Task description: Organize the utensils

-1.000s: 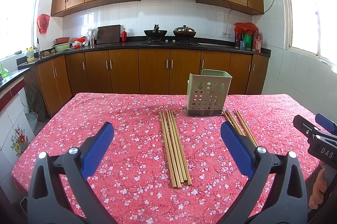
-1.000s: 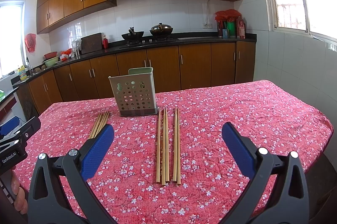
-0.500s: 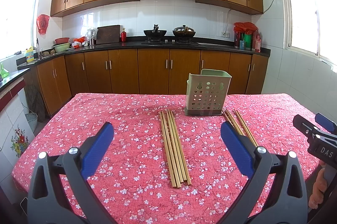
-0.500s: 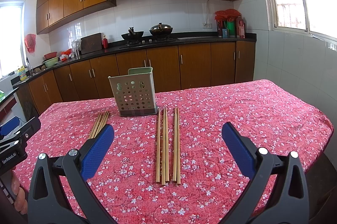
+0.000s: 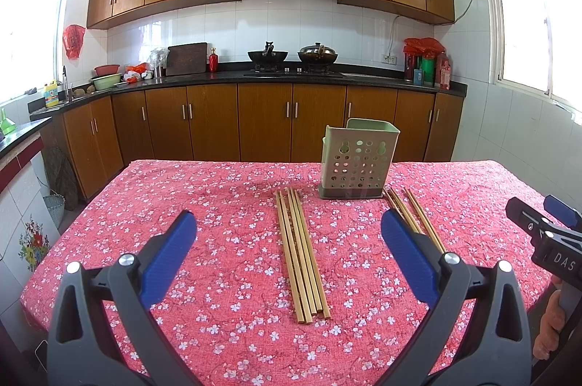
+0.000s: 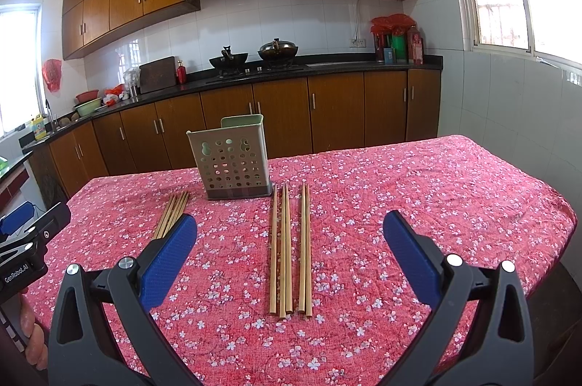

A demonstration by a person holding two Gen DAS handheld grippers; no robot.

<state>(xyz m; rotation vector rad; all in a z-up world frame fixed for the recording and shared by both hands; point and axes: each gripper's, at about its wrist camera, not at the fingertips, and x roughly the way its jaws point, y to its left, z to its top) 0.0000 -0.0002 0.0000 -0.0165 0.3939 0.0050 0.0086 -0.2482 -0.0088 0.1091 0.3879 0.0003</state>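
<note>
No step is complete. The left gripper and right gripper are both spread wide and hold nothing. All chopsticks lie on the tablecloth: one bundle left of the holder, a second group to its right (holder interior not visible). Every chopstick visible remains to be loaded.

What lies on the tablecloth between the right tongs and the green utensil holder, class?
In the right wrist view, a group of chopsticks lies flat on the tablecloth between the open right tongs and the green utensil holder.
</note>
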